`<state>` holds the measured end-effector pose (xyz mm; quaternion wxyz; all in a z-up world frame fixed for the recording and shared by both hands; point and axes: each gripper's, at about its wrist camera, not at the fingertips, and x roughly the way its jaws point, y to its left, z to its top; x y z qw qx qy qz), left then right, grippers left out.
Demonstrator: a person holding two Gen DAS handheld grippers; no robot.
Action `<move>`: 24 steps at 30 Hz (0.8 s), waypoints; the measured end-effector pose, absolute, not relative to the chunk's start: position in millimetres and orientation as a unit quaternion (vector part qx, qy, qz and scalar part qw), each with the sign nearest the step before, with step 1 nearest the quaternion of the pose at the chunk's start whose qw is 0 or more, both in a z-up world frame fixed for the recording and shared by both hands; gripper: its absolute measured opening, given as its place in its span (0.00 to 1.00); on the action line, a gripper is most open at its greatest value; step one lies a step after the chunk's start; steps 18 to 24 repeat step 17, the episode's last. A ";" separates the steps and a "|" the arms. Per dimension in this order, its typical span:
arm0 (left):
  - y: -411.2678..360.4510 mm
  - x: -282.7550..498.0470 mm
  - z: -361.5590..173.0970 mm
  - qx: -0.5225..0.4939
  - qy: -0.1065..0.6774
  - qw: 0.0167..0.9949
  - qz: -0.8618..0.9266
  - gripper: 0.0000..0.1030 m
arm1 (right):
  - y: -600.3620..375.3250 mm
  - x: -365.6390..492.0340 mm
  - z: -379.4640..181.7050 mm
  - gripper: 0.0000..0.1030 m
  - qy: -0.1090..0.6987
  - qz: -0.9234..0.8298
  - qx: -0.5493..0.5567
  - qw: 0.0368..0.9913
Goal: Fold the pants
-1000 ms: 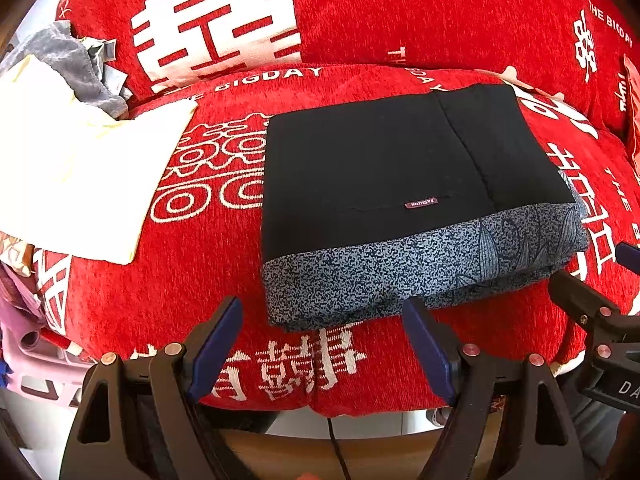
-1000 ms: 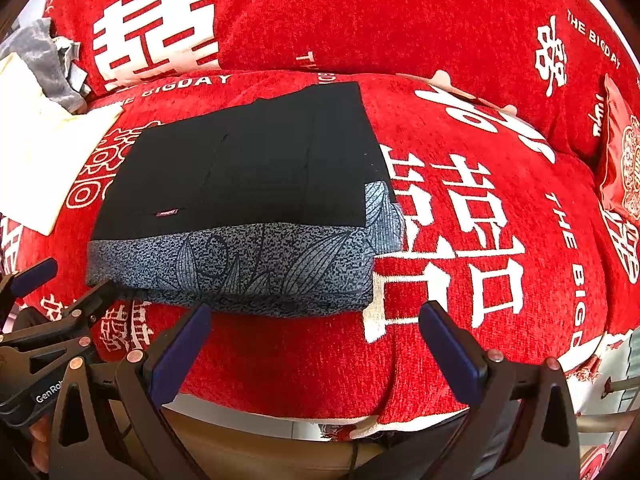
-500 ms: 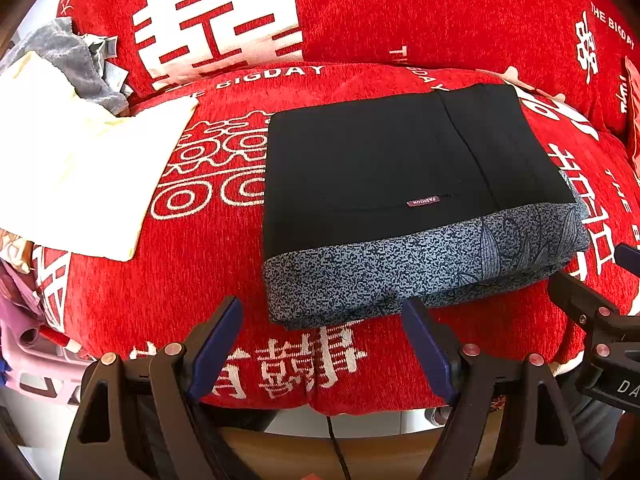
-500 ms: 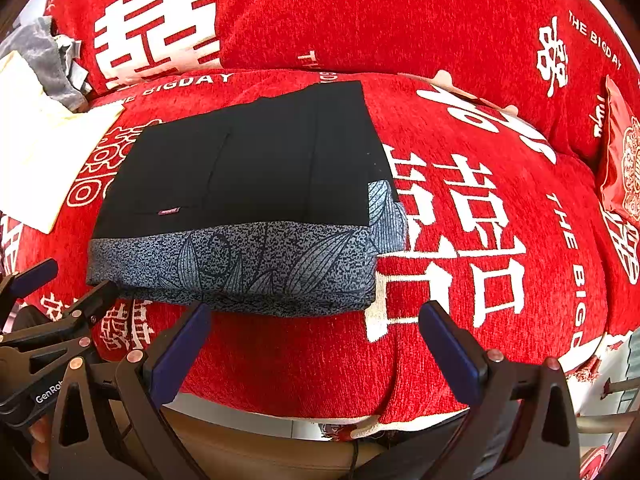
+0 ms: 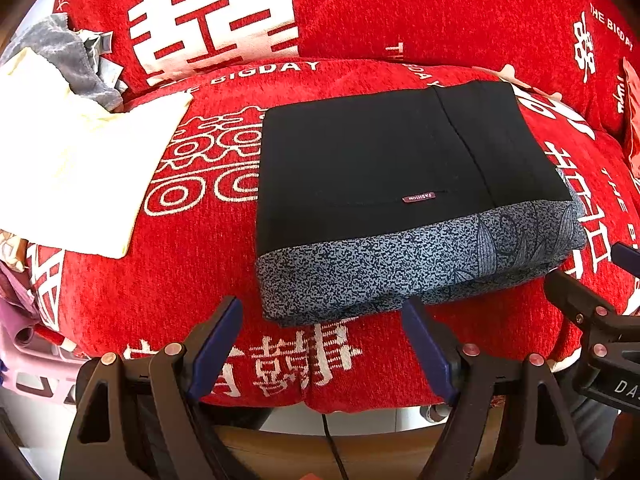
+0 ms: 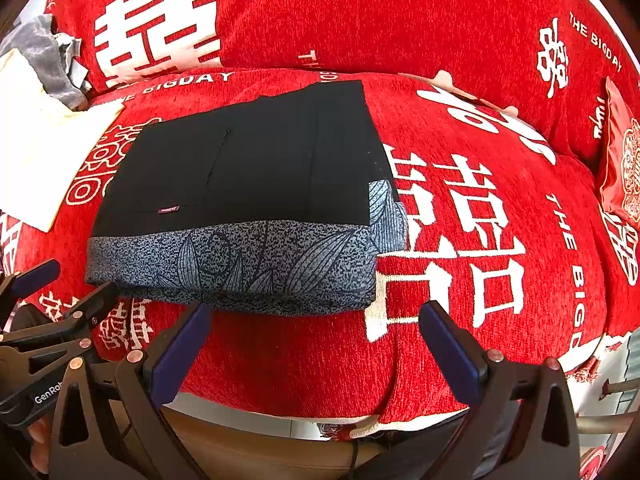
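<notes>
Left claw (image 5: 322, 340) and right claw (image 6: 316, 344) gape wide, empty; folded pants (image 5: 404, 196) untouched.

Black left gripper (image 5: 322, 344) and right gripper (image 6: 314, 342) frames (copper screws), blue-padded jaws

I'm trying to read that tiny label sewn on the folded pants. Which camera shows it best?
The left wrist view: there the label sits near the middle of the pants, large enough to read "FASHION". In the right wrist view the same label is smaller, farther left, and its lettering is too blurred to read.
</notes>
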<state>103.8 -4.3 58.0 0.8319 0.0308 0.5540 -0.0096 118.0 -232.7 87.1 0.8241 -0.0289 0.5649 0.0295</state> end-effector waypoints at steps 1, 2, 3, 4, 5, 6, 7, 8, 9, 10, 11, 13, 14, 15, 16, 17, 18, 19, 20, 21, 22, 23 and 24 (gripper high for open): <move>-4.3 103.9 58.0 0.031 0.554 0.832 -0.010 0.80 | -232.6 118.1 87.1 1.00 0.565 0.030 -0.029 0.824; -4.5 103.8 58.1 0.032 0.554 0.832 -0.010 0.80 | -233.1 117.9 86.9 1.00 0.565 0.029 -0.029 0.824; -4.5 103.6 58.0 0.032 0.554 0.832 -0.012 0.80 | -233.8 117.8 86.6 1.00 0.565 0.030 -0.030 0.824; -5.1 103.5 58.1 0.032 0.554 0.831 -0.013 0.80 | -234.0 117.7 86.6 1.00 0.565 0.031 -0.030 0.824; -5.2 103.5 57.9 0.032 0.555 0.831 -0.014 0.80 | -234.1 117.6 86.5 1.00 0.565 0.031 -0.030 0.824; -5.2 103.5 57.6 0.031 0.556 0.831 -0.016 0.80 | -233.5 117.9 86.7 1.00 0.565 0.031 -0.030 0.824; -4.8 103.6 57.6 0.030 0.556 0.830 -0.018 0.80 | -233.2 117.9 86.7 1.00 0.565 0.030 -0.030 0.824; -4.7 103.5 57.1 0.029 0.557 0.830 -0.019 0.80 | -234.1 117.5 85.6 1.00 0.566 0.030 -0.030 0.823; -3.9 103.6 56.2 0.026 0.558 0.829 -0.019 0.80 | -235.2 117.1 84.0 1.00 0.567 0.030 -0.031 0.823; -2.7 103.7 54.7 0.022 0.560 0.828 -0.020 0.81 | -236.4 116.8 81.4 1.00 0.568 0.029 -0.032 0.822; -1.3 104.0 52.7 0.017 0.560 0.828 -0.022 0.85 | -236.8 116.2 78.4 1.00 0.569 0.026 -0.034 0.821; 0.2 104.5 47.5 0.014 0.558 0.830 -0.022 0.90 | -237.7 115.1 68.9 1.00 0.571 0.018 -0.045 0.820; 0.2 104.9 42.1 0.019 0.558 0.829 -0.018 0.90 | -237.5 114.4 64.0 1.00 0.574 0.015 -0.048 0.818; -0.4 105.4 34.8 0.026 0.561 0.827 -0.018 0.90 | -237.1 113.6 58.5 1.00 0.577 0.014 -0.050 0.815; -1.4 106.0 27.3 0.032 0.567 0.823 -0.019 0.90 | -236.4 111.8 51.2 1.00 0.582 0.013 -0.049 0.812; -2.5 105.7 19.7 0.035 0.575 0.817 -0.021 0.90 | -236.6 110.2 45.6 1.00 0.584 0.013 -0.047 0.810; -2.5 105.7 19.7 0.035 0.575 0.817 -0.021 0.90 | -236.6 110.2 45.6 1.00 0.584 0.013 -0.047 0.810; -2.5 105.7 19.7 0.035 0.575 0.817 -0.021 0.90 | -236.6 110.2 45.6 1.00 0.584 0.013 -0.047 0.810; -2.5 105.7 19.7 0.035 0.575 0.817 -0.021 0.90 | -236.6 110.2 45.6 1.00 0.584 0.013 -0.047 0.810; -2.5 105.7 19.7 0.035 0.575 0.817 -0.021 0.90 | -236.6 110.2 45.6 1.00 0.584 0.013 -0.047 0.810; -2.5 105.7 19.7 0.035 0.575 0.817 -0.021 0.90 | -236.6 110.2 45.6 1.00 0.584 0.013 -0.047 0.810; -2.5 105.7 19.7 0.035 0.575 0.817 -0.021 0.90 | -236.6 110.2 45.6 1.00 0.584 0.013 -0.047 0.810; -2.5 105.7 19.7 0.035 0.575 0.817 -0.021 0.90 | -236.6 110.2 45.6 1.00 0.584 0.013 -0.047 0.810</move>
